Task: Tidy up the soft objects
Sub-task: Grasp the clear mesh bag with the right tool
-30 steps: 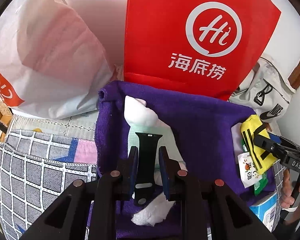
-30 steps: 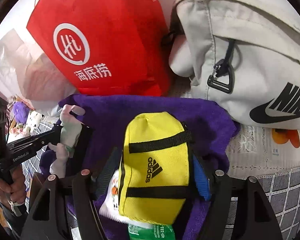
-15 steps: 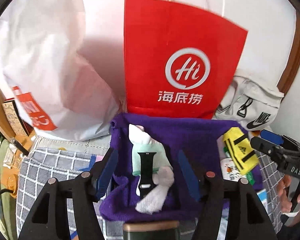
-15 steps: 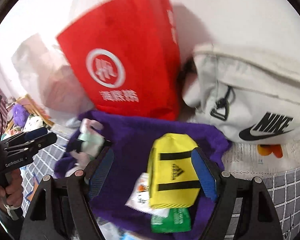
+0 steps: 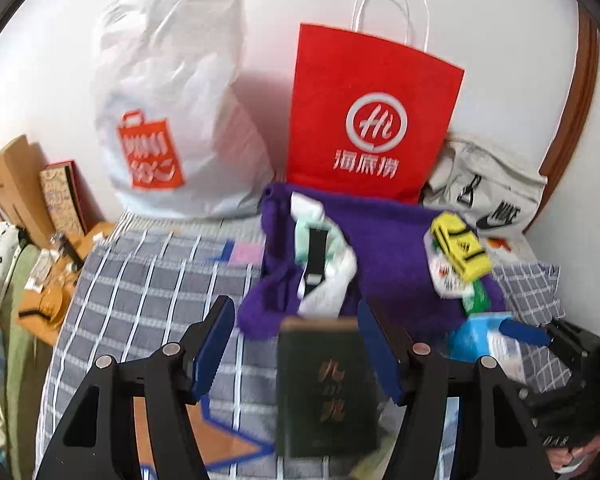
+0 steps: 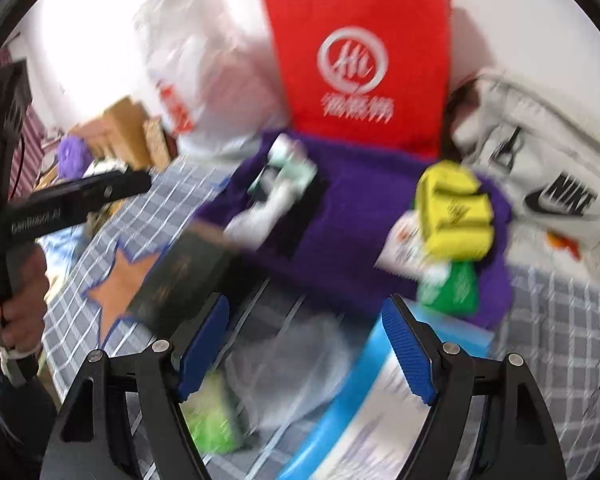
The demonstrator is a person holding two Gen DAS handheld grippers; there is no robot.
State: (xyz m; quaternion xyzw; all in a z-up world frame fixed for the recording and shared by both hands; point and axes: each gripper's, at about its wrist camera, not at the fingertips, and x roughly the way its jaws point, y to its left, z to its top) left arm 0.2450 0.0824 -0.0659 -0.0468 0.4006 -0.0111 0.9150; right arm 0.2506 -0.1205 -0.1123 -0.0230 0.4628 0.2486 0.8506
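Observation:
A purple towel (image 5: pixel 384 240) (image 6: pixel 352 200) lies on the checked cloth below a red paper bag (image 5: pixel 372 120). On its left lie white and mint socks (image 5: pixel 324 264) (image 6: pixel 276 196) with a black watch strap (image 5: pixel 314 256) on top. On its right sits a yellow pouch (image 5: pixel 460 246) (image 6: pixel 454 212) over snack packets (image 5: pixel 446 276). My left gripper (image 5: pixel 296 344) is open and empty, back from the towel, over a dark green book (image 5: pixel 326 384). My right gripper (image 6: pixel 306 344) is open and empty, above blurred packets.
A white plastic bag (image 5: pixel 172 120) and a grey Nike bag (image 5: pixel 488 196) (image 6: pixel 540 168) stand at the wall. A blue-and-white pack (image 6: pixel 364 408) and a green packet (image 6: pixel 452 288) lie near the front. Boxes and clutter (image 5: pixel 28 216) sit at the left.
Both grippers opened, releasing the watch strap and the yellow pouch onto the towel, then pulled back and up. The book and front packets came into view.

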